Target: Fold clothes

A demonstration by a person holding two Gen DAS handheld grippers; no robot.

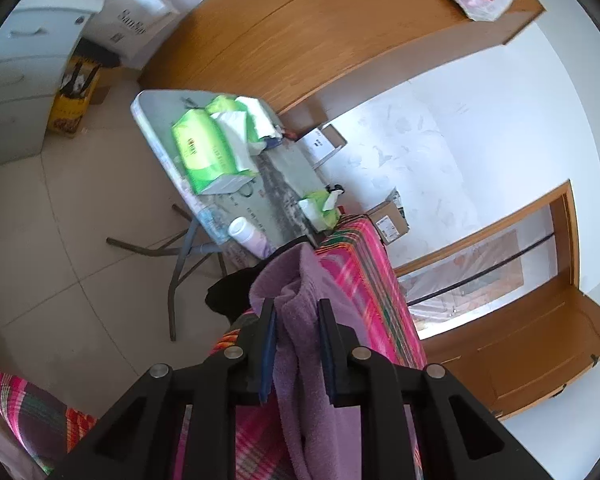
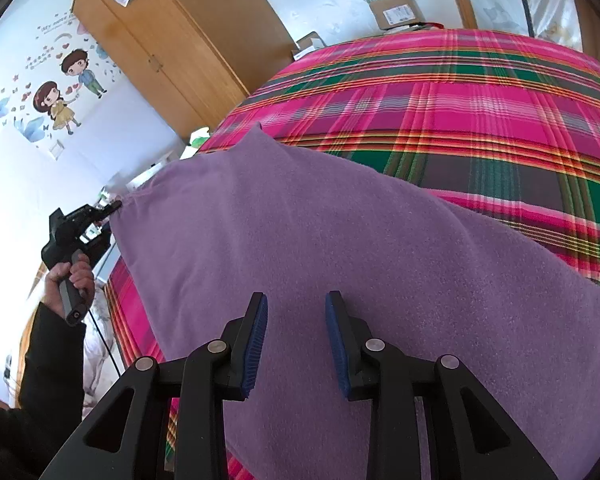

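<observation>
Bedroom with a wood wardrobe (image 1: 300, 36) and a folding table (image 1: 236, 200) full of green packs beside a plaid bed (image 1: 364, 264). Left wrist view: the left gripper (image 1: 298, 312) is pinched on a bunched fold of the purple cloth (image 1: 300, 320), lifting it off the bed. Right wrist view: cloth (image 2: 360, 248) is spread over the plaid, one corner pulled up by the left gripper (image 2: 114, 206) in a hand (image 2: 70, 280). The right gripper (image 2: 296, 300) is right over the cloth, jaws partly apart, can't tell if it's pinching anything.
</observation>
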